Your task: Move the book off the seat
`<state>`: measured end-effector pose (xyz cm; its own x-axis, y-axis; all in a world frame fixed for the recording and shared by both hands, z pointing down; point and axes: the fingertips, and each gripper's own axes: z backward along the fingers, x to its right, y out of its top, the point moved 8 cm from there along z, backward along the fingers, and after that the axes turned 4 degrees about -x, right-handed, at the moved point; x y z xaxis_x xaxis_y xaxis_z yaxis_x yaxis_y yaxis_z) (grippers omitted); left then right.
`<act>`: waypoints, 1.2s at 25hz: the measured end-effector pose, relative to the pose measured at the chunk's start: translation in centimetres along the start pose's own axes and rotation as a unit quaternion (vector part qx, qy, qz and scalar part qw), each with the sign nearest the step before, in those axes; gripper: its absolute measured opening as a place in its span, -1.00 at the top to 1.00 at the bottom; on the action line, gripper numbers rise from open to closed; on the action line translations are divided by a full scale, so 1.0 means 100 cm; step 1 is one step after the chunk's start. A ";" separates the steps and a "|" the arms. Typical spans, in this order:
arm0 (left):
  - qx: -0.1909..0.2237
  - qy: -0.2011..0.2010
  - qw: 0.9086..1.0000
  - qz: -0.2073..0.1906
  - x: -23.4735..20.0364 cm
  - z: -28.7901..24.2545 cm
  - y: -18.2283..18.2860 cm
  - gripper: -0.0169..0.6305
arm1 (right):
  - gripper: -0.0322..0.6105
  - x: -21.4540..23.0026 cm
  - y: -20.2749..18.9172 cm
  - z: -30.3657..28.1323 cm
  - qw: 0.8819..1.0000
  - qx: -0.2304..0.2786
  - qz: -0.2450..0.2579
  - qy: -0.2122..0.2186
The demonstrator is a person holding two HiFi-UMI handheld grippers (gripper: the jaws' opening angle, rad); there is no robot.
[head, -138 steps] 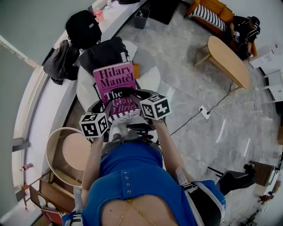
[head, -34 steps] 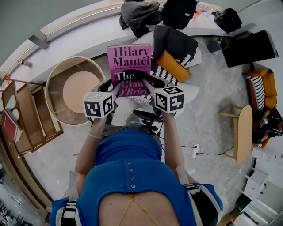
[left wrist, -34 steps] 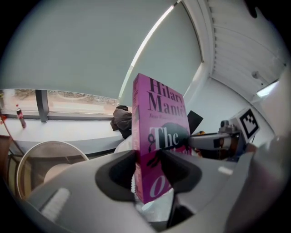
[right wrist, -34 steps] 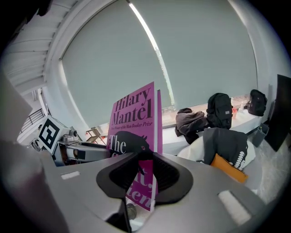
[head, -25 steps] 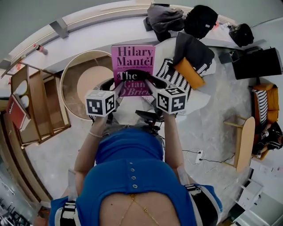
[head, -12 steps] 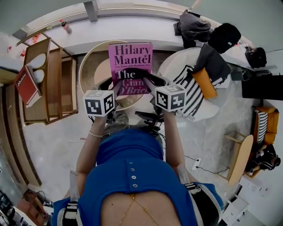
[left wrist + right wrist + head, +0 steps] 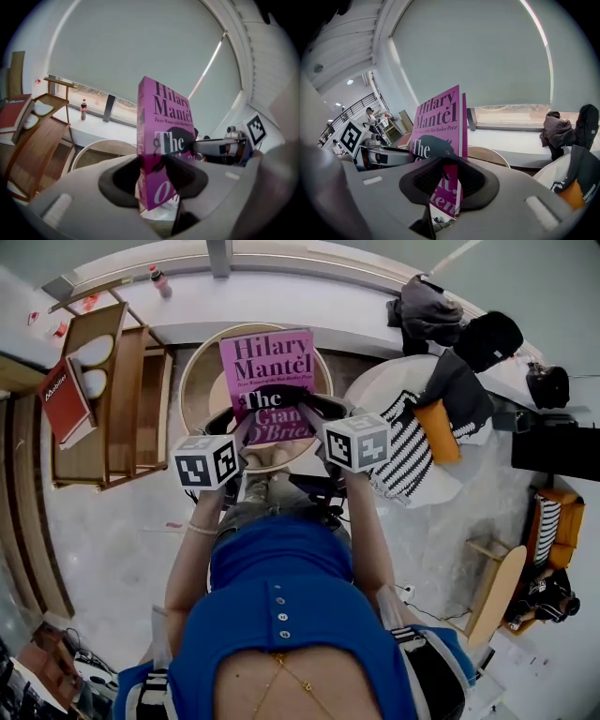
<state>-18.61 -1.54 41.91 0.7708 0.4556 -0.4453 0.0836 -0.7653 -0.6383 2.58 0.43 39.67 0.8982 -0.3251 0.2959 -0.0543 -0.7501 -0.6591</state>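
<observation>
Now my left gripper (image 7: 242,420) and right gripper (image 7: 314,415) clamp the book (image 7: 267,362), its length pointing away towards the round table (image 7: 192,390).

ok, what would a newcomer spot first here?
The pink book, mid-frame in the head view, is held in the air with the left gripper and right gripper clamped on its lower side edges. Beyond it sits a round table; a red book lies on the wooden rack at far left.
</observation>
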 end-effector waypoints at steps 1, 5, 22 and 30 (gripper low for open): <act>0.003 0.004 1.000 0.003 0.000 0.000 0.002 0.43 | 0.59 0.001 0.004 -0.002 1.000 0.000 0.004 0.005; 0.021 0.026 0.999 0.008 -0.003 0.003 0.017 0.43 | 0.59 0.007 0.023 -0.011 0.999 0.006 0.019 0.032; 0.036 0.062 0.997 0.022 0.014 -0.005 0.025 0.43 | 0.59 0.029 0.036 -0.008 0.997 0.001 0.043 0.057; 0.036 0.060 0.997 0.028 0.017 -0.007 0.022 0.43 | 0.59 0.031 0.034 -0.008 0.997 -0.002 0.043 0.060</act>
<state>-16.64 -2.77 40.14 0.8435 0.3514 -0.4061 -0.0041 -0.7519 -0.6592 4.85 -3.59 38.88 0.8316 -0.4548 0.3189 -0.1315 -0.7189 -0.6825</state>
